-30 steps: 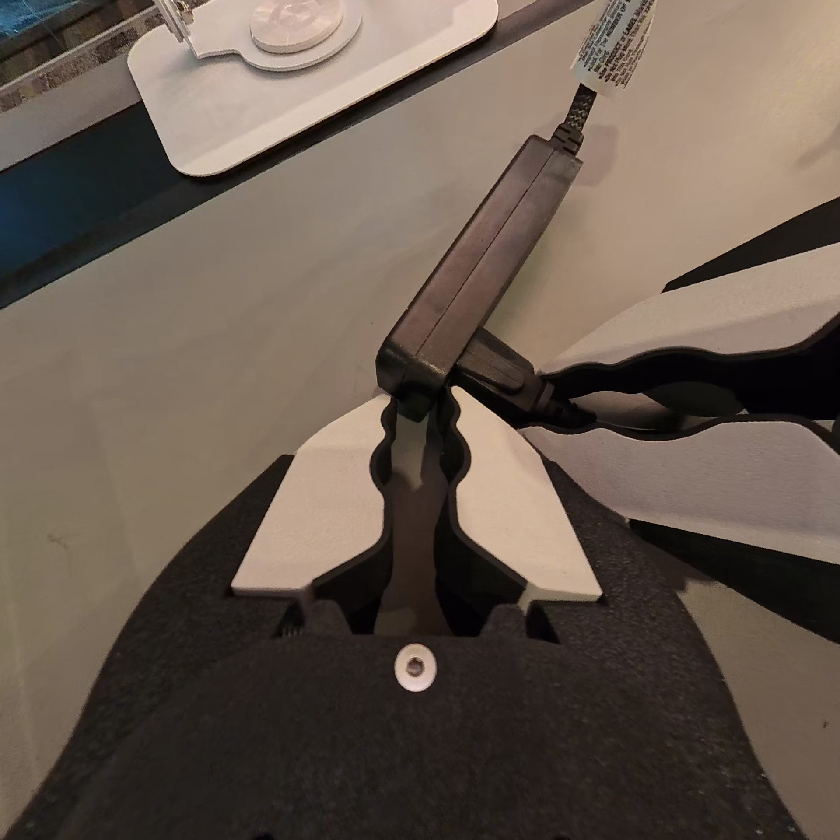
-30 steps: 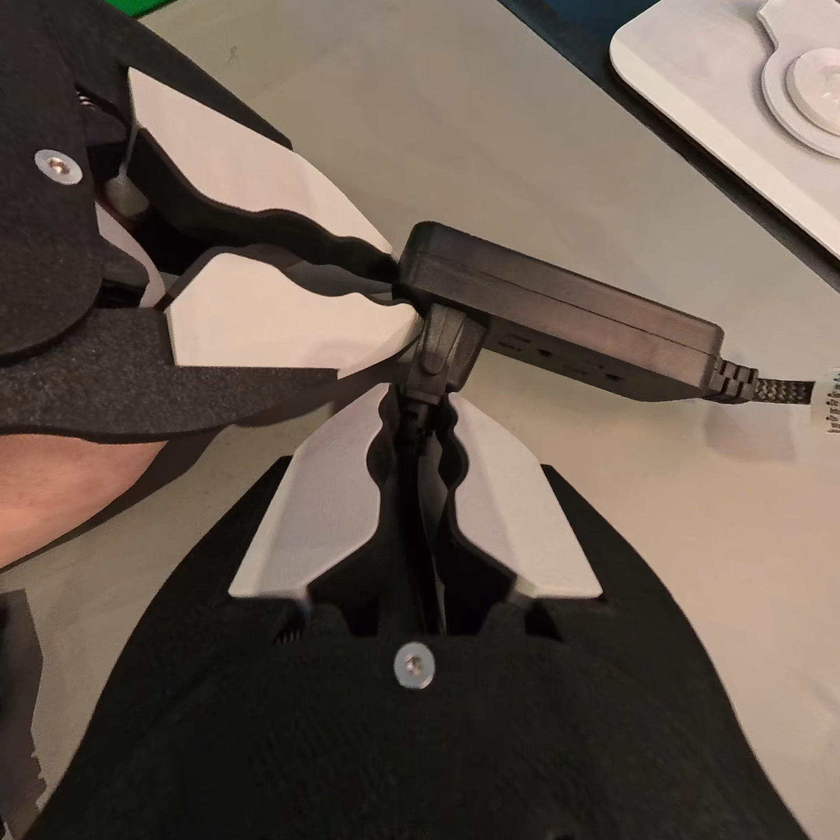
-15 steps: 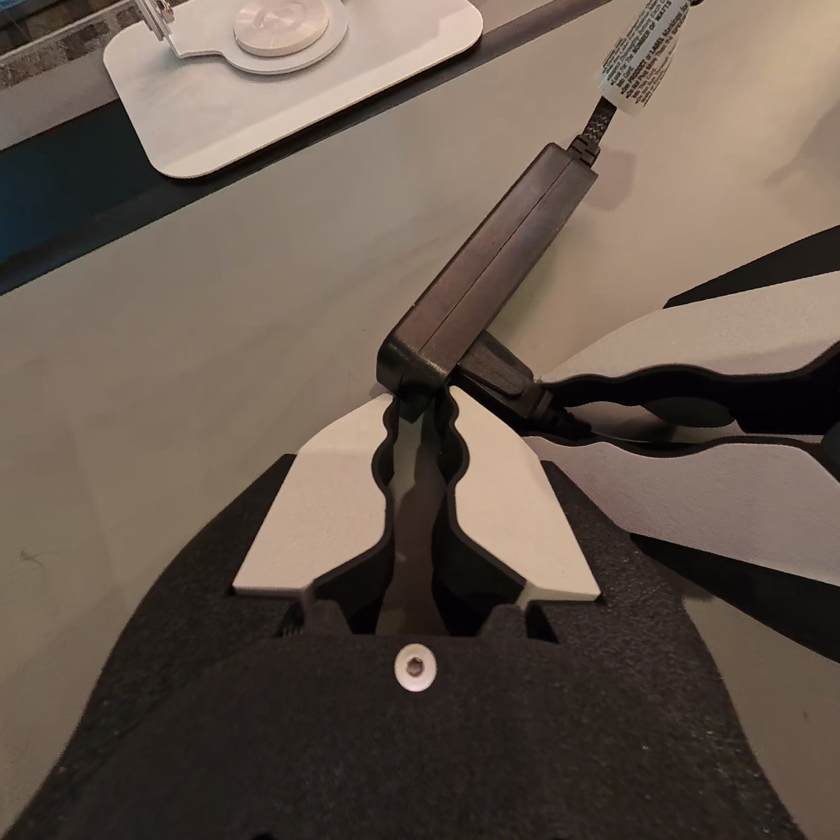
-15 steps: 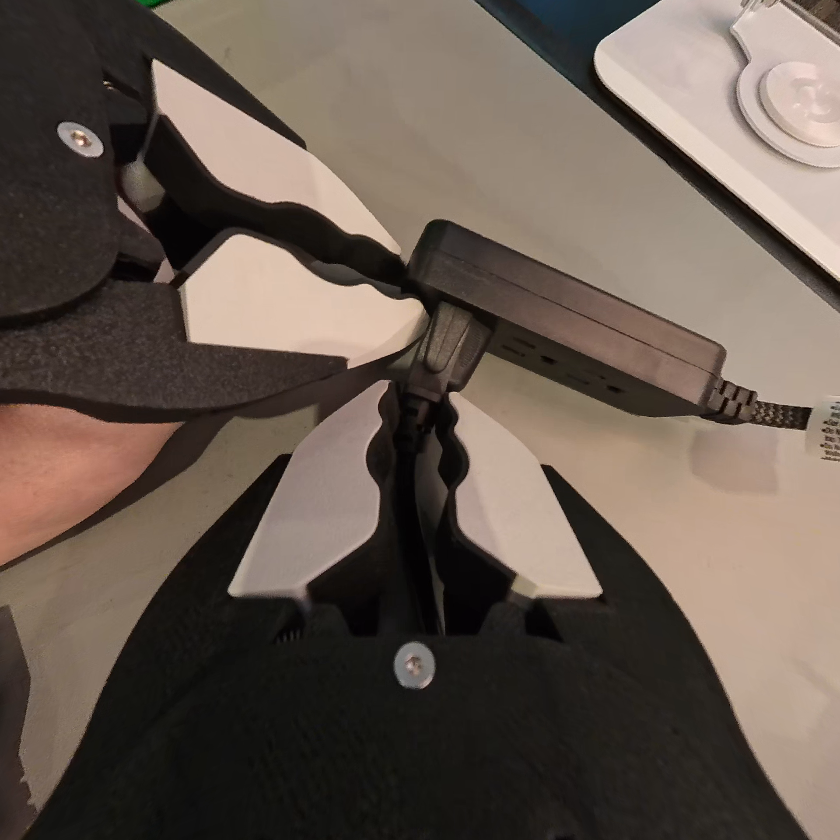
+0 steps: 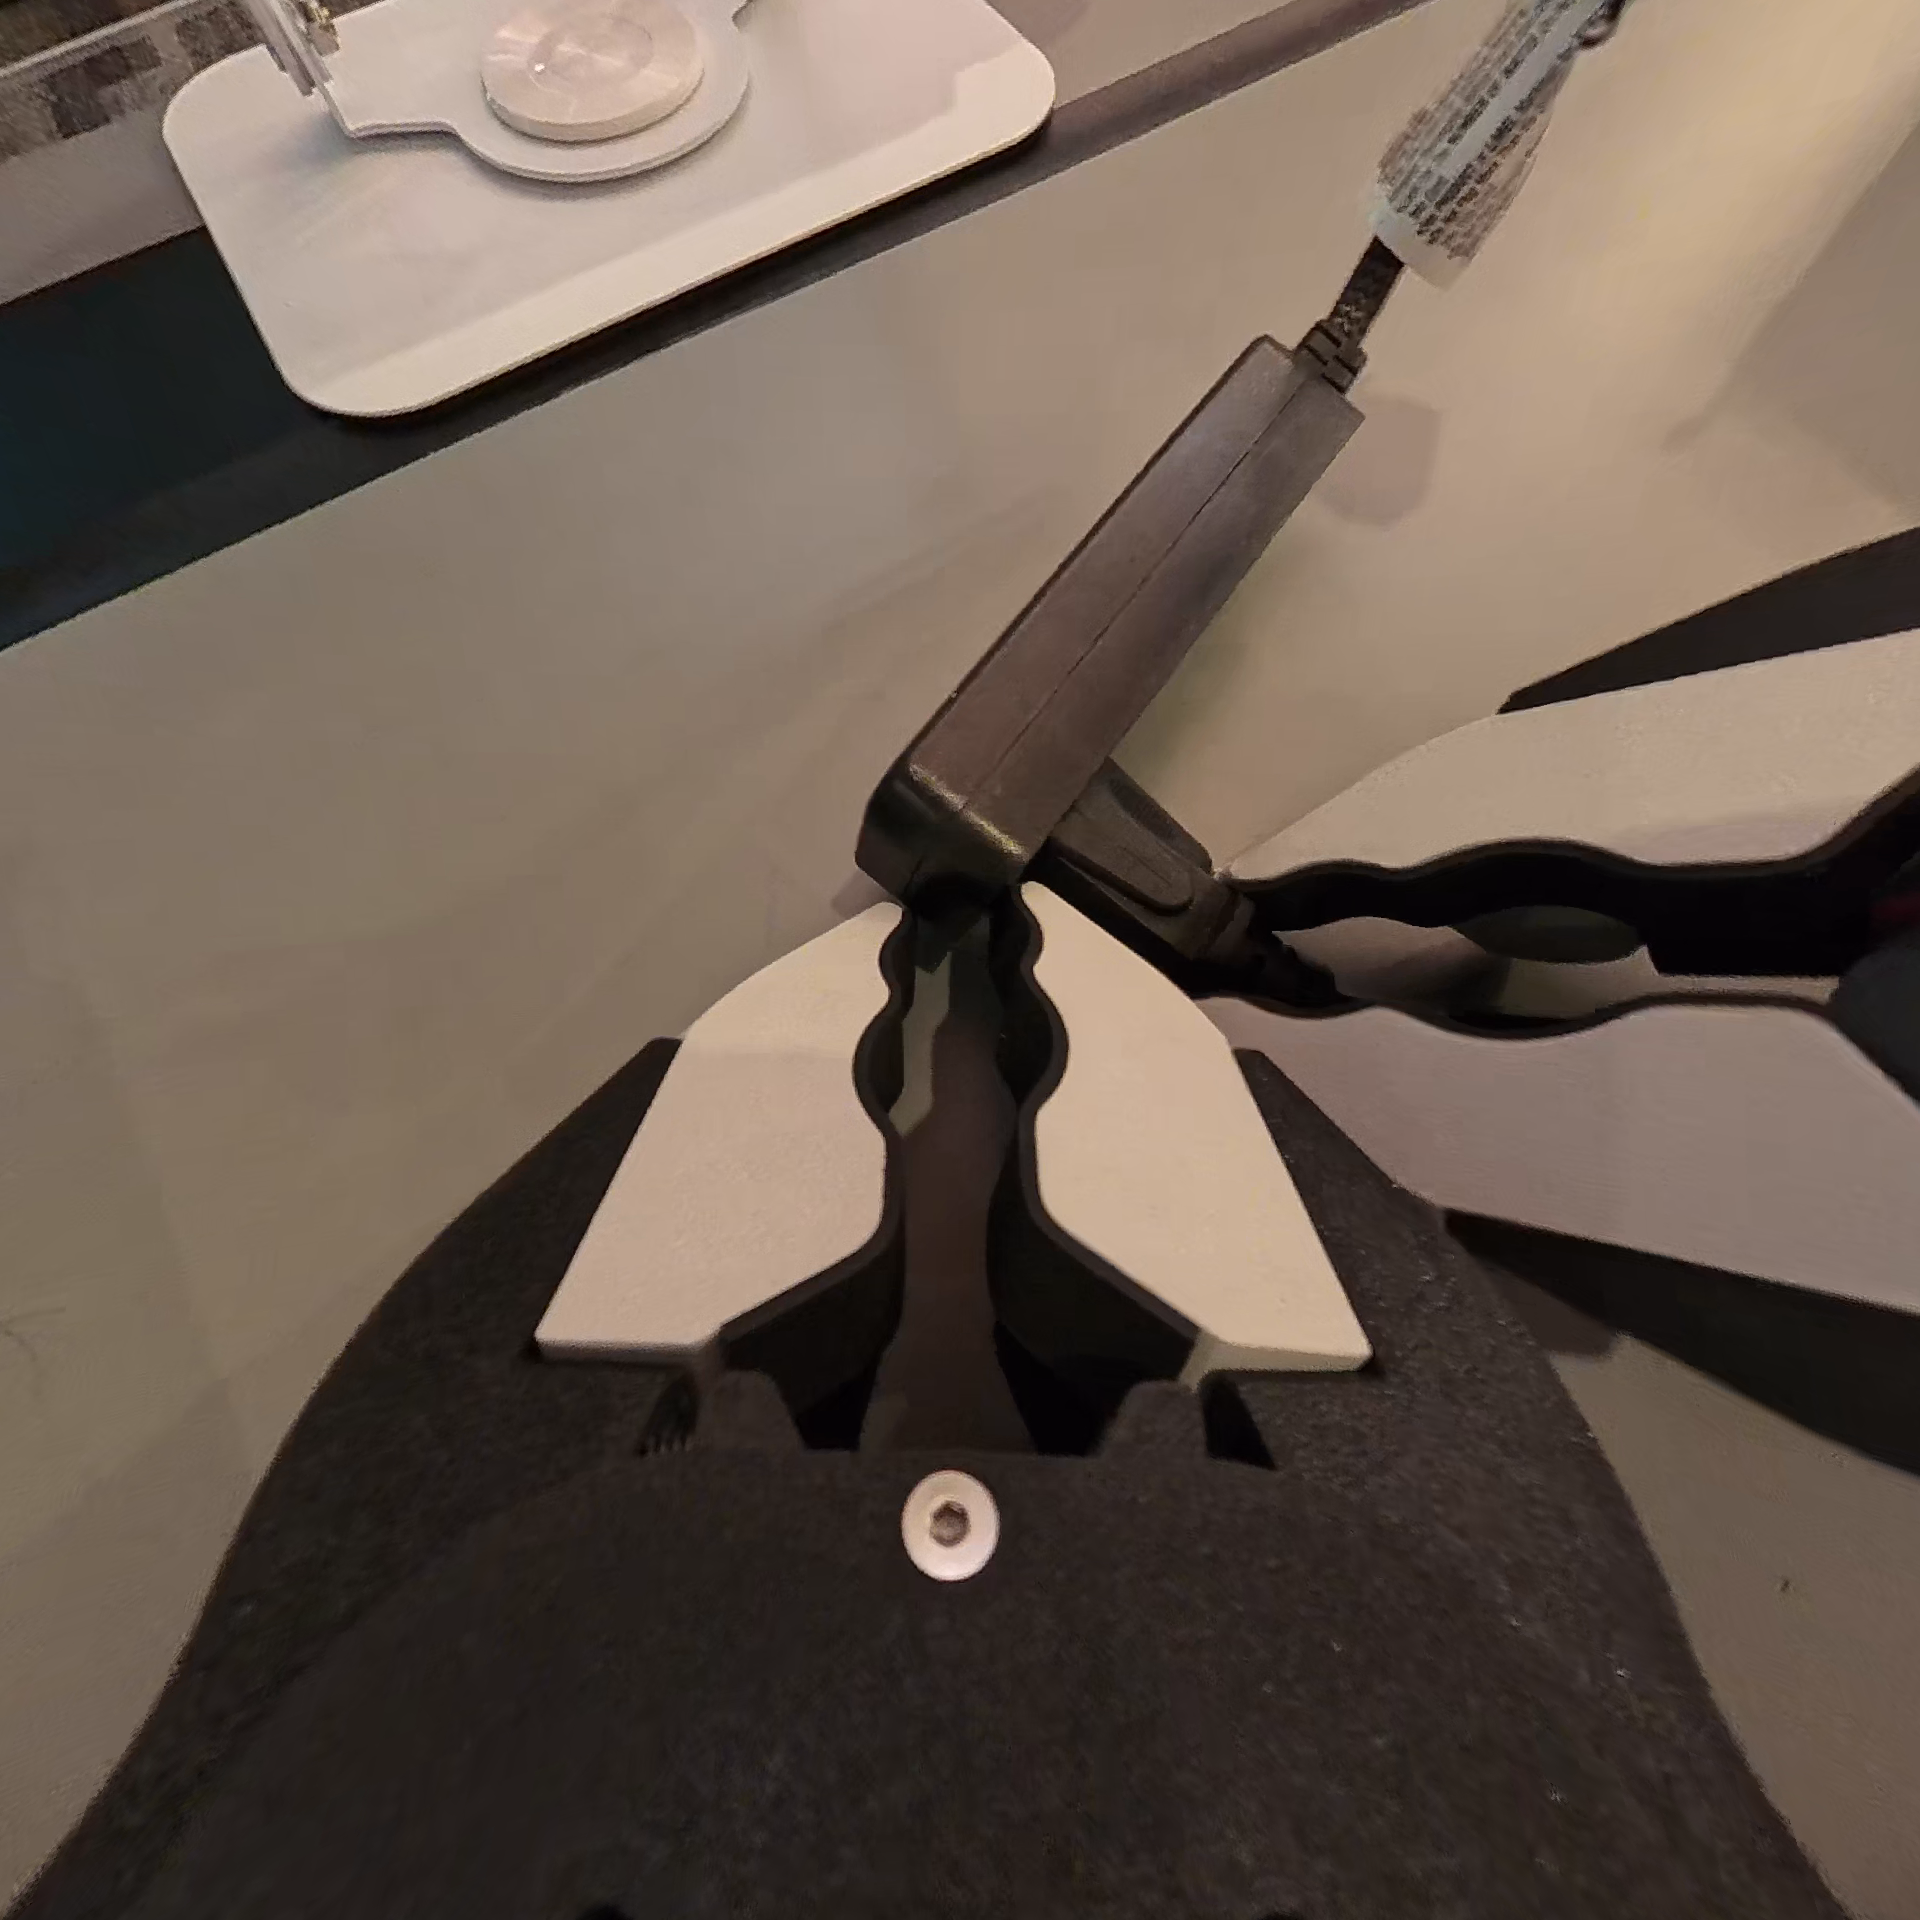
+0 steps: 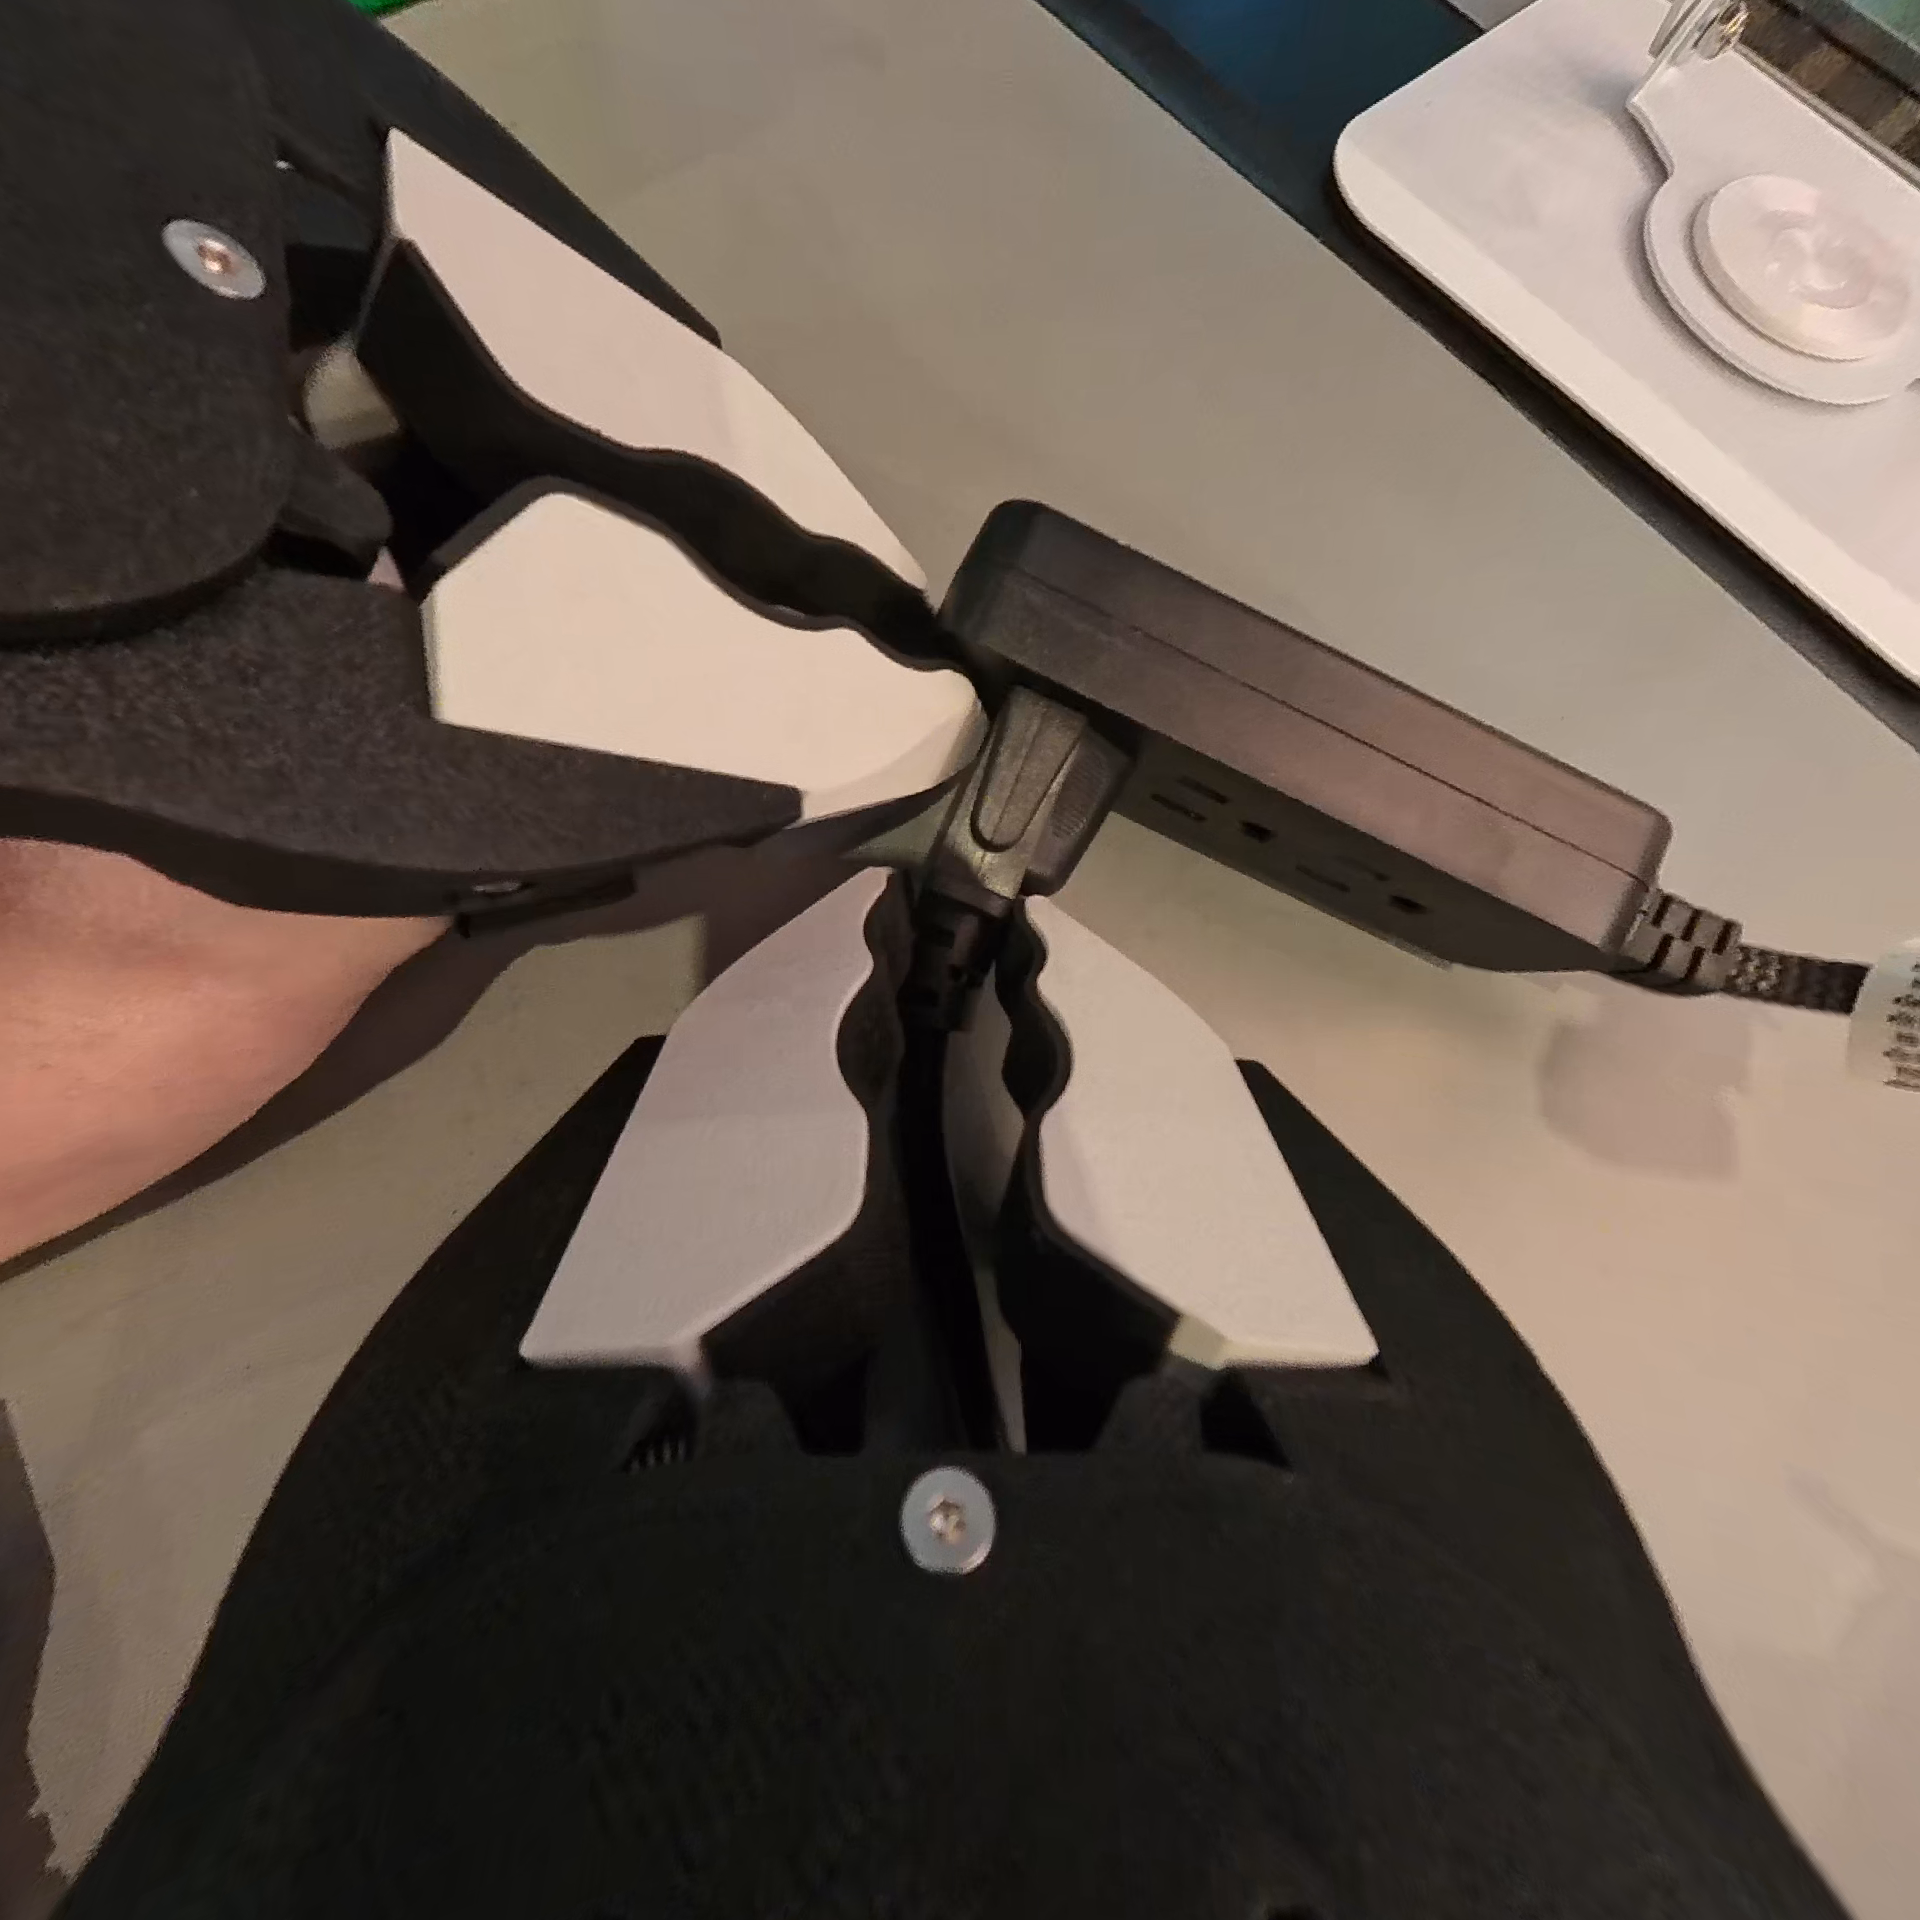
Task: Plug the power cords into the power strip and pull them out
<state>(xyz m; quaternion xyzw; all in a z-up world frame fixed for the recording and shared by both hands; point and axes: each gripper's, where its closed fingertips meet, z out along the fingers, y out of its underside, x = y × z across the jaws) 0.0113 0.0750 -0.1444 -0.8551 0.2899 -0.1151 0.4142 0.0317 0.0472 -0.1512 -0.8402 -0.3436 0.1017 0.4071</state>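
A black power strip is held up off the pale table, tilted on its edge; it also shows in the right wrist view. My left gripper is shut on the strip's near end. A black plug sits in the strip's end socket, also seen in the left wrist view. My right gripper is shut on the power cord just behind the plug. The strip's braided cable carries a white label.
A white flat stand base with a round disc lies at the table's far edge, also in the right wrist view. A hand holds the left gripper. Two sockets on the strip's face hold no plug. Across from one pair of fingers to the other is roughly 4 centimetres.
Both grippers and the strip have shifted slightly together; the strip end has risen a little. The plug stays seated in the socket and both grips are unchanged.
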